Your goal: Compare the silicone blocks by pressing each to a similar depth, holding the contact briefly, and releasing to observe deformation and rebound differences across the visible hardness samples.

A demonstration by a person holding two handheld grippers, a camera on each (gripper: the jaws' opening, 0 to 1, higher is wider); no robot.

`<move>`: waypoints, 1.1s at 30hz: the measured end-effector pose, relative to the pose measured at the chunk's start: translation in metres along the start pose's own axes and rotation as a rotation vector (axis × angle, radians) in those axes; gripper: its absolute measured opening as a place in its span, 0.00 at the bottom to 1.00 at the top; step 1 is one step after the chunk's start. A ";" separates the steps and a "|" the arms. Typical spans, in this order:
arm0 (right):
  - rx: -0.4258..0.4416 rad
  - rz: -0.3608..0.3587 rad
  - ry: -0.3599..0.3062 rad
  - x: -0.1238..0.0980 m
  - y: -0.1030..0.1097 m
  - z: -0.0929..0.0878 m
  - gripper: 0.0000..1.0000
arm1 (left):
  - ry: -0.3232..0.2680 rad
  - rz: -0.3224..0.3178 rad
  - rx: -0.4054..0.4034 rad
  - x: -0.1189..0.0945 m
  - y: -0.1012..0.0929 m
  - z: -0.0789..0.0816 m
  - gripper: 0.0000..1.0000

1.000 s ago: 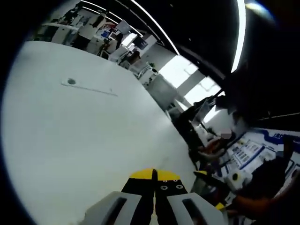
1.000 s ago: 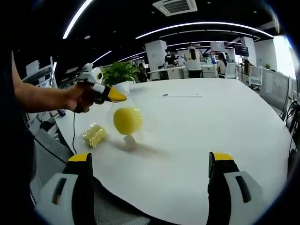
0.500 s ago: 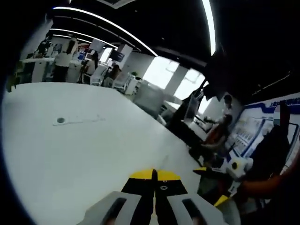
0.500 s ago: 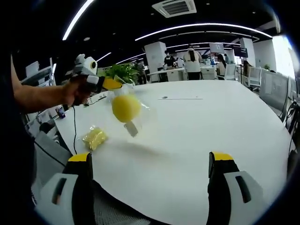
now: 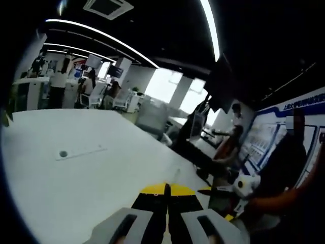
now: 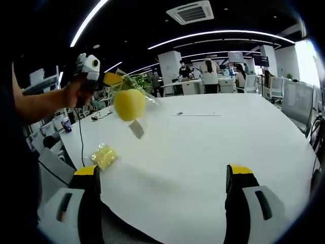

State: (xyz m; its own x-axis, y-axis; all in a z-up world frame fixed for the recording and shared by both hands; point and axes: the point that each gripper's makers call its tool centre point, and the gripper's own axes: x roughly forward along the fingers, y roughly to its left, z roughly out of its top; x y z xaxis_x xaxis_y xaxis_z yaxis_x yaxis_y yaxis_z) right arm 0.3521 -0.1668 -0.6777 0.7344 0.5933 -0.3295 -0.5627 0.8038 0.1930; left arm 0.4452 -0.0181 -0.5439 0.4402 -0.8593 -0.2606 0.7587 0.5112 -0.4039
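Note:
In the right gripper view, the left gripper (image 6: 112, 79), held in a person's hand, is shut on the top of a clear bag with a round yellow silicone block (image 6: 129, 104) inside. The bag hangs in the air above the white table (image 6: 203, 147). A second yellow block in a clear bag (image 6: 103, 156) lies on the table near its left edge. My right gripper (image 6: 165, 201) stands open at the table's near edge, with nothing between its jaws. In the left gripper view, the left gripper (image 5: 166, 189) shows its yellow tips pressed together over the table (image 5: 76, 173).
The right gripper (image 5: 231, 195) and the arm holding it appear at the lower right of the left gripper view. A cable slot (image 6: 195, 114) sits mid-table. Desks, a green plant (image 6: 137, 81) and people stand beyond the table's far edge.
The left gripper has risen with the bagged round yellow block, from just above the table to well clear of it. The right gripper has stayed open and still.

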 end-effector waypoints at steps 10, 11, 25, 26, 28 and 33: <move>-0.026 0.009 -0.028 0.002 0.001 0.015 0.96 | -0.018 -0.025 0.038 -0.010 -0.019 0.021 0.00; -0.028 0.009 -0.030 0.002 0.001 0.016 0.96 | -0.017 -0.028 0.040 -0.010 -0.020 0.022 0.00; -0.082 0.031 -0.079 0.004 -0.002 0.056 0.96 | -0.037 -0.057 0.061 -0.025 -0.042 0.037 0.00; -0.090 0.034 -0.084 0.004 -0.002 0.060 0.96 | -0.041 -0.059 0.062 -0.025 -0.043 0.039 0.00; -0.109 0.047 -0.099 0.005 -0.001 0.068 0.96 | -0.044 -0.063 0.067 -0.027 -0.046 0.041 0.00; -0.122 0.083 -0.113 0.009 0.003 0.084 0.96 | -0.045 -0.071 0.070 -0.029 -0.050 0.042 0.00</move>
State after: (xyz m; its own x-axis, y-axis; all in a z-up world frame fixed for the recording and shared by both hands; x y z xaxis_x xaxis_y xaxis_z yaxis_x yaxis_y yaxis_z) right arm 0.3892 -0.1549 -0.6022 0.7174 0.6642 -0.2101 -0.6601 0.7445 0.0995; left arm 0.4148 -0.0198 -0.4792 0.4042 -0.8940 -0.1934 0.8197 0.4478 -0.3572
